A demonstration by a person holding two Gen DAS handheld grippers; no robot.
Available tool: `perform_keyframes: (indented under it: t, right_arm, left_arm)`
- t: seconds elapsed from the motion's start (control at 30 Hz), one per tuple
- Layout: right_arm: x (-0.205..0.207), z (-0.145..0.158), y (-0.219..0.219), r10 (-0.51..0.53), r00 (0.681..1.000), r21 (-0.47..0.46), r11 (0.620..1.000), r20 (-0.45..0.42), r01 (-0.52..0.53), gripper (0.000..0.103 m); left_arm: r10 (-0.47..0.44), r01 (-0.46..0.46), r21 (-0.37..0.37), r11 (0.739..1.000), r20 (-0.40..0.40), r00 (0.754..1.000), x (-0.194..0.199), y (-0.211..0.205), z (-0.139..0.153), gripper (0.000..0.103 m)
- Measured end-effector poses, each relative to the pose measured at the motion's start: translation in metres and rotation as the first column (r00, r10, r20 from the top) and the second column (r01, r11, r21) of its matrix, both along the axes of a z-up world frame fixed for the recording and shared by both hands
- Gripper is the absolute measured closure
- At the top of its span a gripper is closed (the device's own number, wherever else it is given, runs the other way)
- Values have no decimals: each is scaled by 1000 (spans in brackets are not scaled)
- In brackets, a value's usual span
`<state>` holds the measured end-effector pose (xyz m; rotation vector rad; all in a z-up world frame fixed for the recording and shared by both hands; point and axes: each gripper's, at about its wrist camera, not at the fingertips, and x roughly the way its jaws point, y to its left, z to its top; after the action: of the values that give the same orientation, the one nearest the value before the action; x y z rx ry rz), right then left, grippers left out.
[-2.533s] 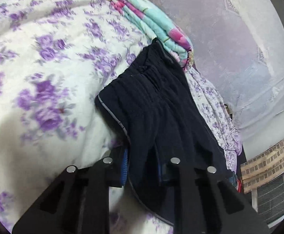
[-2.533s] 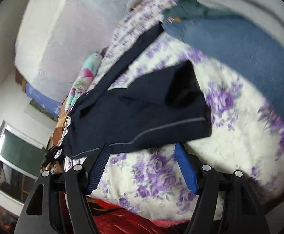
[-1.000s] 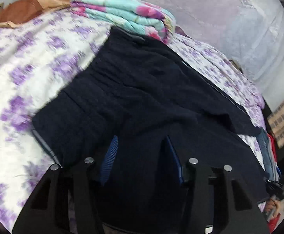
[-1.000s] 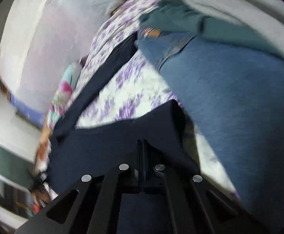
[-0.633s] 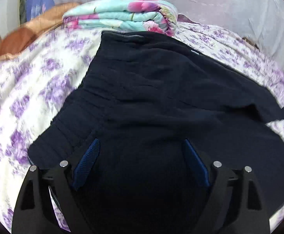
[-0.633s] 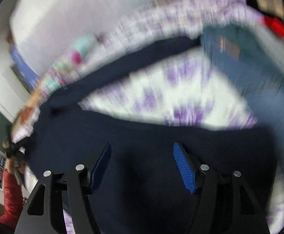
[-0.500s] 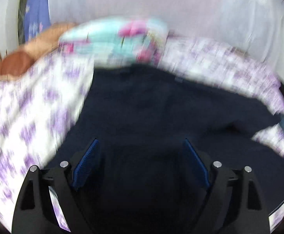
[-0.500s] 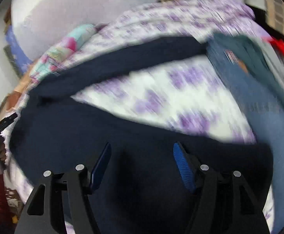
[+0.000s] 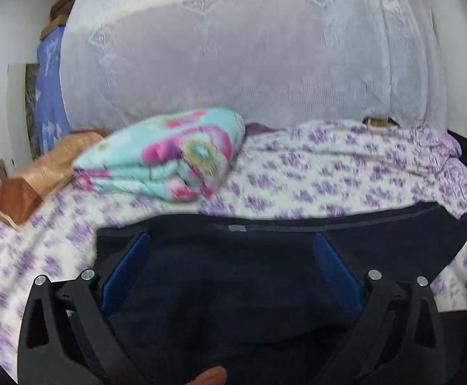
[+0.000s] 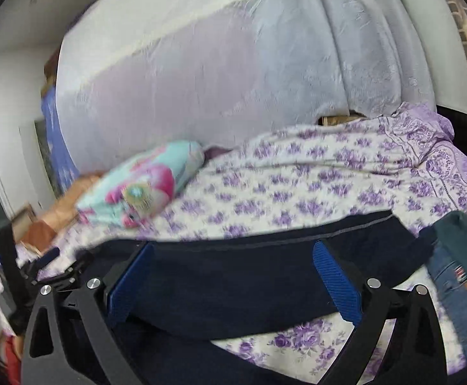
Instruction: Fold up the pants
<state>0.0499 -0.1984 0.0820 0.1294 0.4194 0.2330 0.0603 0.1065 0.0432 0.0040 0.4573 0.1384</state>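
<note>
Pants (image 9: pixel 233 276): dark navy, flat on floral bed (image 9: pixel 329 176) | left gripper (image 9: pixel 230 256), right gripper (image 10: pixel 233 263): fingers spread, released | folded blanket (image 9: pixel 169 160): 11 o'clock.

One dark pants (image 9: pixel 233 276), one folded floral blanket (image 9: pixel 166 157), two tongs: left tongs (image 9: pixel 230 263), right tongs (image 10: pixel 230 269).

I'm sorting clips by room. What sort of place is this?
Most likely a bedroom: a purple-flowered bedsheet covers a bed, with a folded turquoise floral blanket and navy pants on it.
</note>
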Motion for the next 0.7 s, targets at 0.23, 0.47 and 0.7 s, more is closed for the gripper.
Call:
perform_keyframes:
  t: [0.23,0.47,0.7]
  right_arm:
    - [5,-50,27,-13,998,-306,952,65,32,4]
    - [10,-51,32,76,997,-260,963,15,-70,4]
    - [25,-77,39,68,994,-263,961,-88,-89,4]
  left_arm:
    - [-18,18,62,998,-5,1000,-4,-13,-4,5]
    - [51,-57,-45,997,-117,992,40,72,9,5]
    - [171,-174,-11,985,-118,978,49,102,-22,5]
